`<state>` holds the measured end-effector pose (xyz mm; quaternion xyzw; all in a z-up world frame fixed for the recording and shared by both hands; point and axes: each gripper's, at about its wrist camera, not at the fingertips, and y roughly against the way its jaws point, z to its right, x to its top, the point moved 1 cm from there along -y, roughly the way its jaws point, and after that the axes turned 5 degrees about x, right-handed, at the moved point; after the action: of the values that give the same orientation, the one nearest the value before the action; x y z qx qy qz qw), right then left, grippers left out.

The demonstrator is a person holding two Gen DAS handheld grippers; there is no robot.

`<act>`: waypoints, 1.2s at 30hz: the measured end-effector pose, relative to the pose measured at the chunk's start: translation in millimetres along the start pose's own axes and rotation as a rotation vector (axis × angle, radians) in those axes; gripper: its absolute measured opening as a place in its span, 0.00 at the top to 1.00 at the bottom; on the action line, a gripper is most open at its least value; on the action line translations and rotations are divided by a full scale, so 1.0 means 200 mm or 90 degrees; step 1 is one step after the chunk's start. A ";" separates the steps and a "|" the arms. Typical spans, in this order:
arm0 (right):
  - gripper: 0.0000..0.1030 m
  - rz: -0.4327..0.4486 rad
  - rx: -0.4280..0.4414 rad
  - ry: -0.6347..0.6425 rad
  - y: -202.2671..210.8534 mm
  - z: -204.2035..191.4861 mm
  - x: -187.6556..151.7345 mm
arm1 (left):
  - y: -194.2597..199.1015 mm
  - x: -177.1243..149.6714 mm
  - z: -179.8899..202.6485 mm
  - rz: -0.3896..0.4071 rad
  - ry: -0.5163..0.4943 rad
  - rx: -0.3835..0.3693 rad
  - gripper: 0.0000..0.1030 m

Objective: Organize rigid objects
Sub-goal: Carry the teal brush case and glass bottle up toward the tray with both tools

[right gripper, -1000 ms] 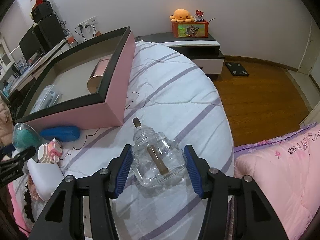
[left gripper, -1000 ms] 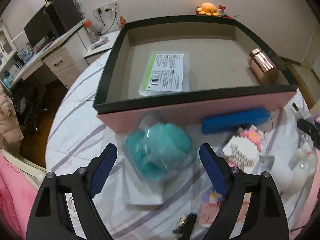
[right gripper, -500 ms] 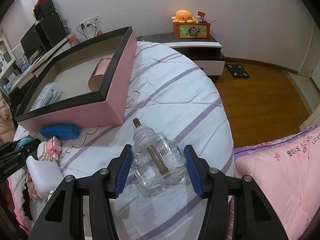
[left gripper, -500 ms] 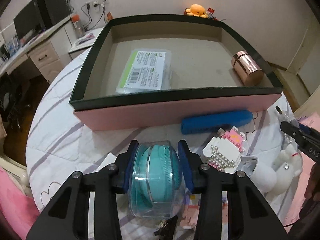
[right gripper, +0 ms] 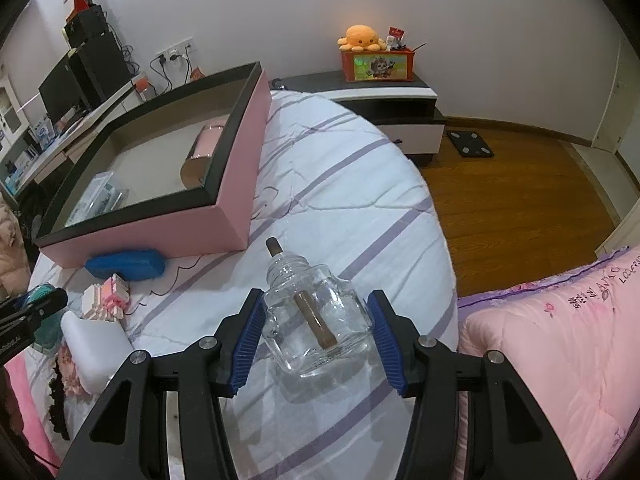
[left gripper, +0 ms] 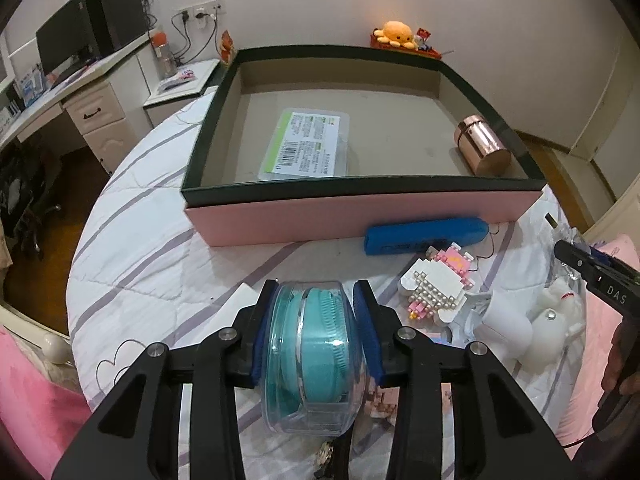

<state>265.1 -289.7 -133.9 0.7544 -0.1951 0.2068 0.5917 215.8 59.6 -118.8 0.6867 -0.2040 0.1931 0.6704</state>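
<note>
- Rigid objects for sorting: clear case with teal insert [left gripper: 316, 360] sits between the left gripper [left gripper: 316, 344] pads; glass bottle [right gripper: 316, 320] lies between the right gripper [right gripper: 316, 332] pads.
- Risk, left: case wall is smooth, curved plastic and the pads bear on its two bulging sides. Judged likely to squirt forward out of the jaws, or rotate about the pad line, if swung fast toward the box. Over-squeeze could flex or crack the shell.
- Risk, right: bottle is glass and lies on soft bedding [right gripper: 352, 184] near the mattress edge, with wood floor [right gripper: 520, 184] beyond the jaws to the right. A grip on its rounded shoulders could slip; a drop off the edge could break it. The brown wick stick [right gripper: 314, 318] inside may shift when tilted.
- Risk, path: pink box [left gripper: 360, 216] near wall stands ahead of the left jaws; a low carry would hit the wall. Copper canister [left gripper: 482, 146] and labelled flat case [left gripper: 306, 144] already lie inside, ahead and beyond.
- Left jaws: narrow, closing, both blue pads pressed on the case sides; case held.
- Right jaws: about half spread, straddling the bottle body. Left pad at or very near the glass, right pad shows a slim gap; firm contact cannot be told.
- Outward: blue pouch [left gripper: 426, 234] and brick-built figure [left gripper: 440, 284] ahead-right of the left jaws.
</note>
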 end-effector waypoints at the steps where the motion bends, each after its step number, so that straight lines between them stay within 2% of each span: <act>1: 0.48 0.004 -0.002 -0.001 0.01 0.00 0.00 | 0.01 -0.01 0.00 0.001 0.002 0.000 0.63; 11: 0.48 0.065 0.001 0.013 0.21 -0.07 0.02 | 0.19 0.02 -0.07 0.060 0.014 0.008 0.63; 19: 0.48 0.150 0.006 0.053 0.49 -0.20 0.03 | 0.45 0.04 -0.12 0.149 0.016 0.016 0.63; 27: 0.48 0.243 0.020 0.103 0.81 -0.36 -0.05 | 0.75 -0.02 -0.11 0.249 -0.008 0.028 0.63; 29: 0.48 0.256 0.020 0.110 0.86 -0.40 -0.07 | 0.80 -0.04 -0.11 0.262 -0.005 0.016 0.63; 36: 0.48 0.285 0.028 0.125 0.98 -0.46 -0.16 | 0.93 -0.13 -0.11 0.300 0.002 0.023 0.63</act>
<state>124.6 -243.1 26.9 0.6813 -0.2942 0.4090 0.5310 93.3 78.2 24.9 0.6318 -0.3541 0.3491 0.5946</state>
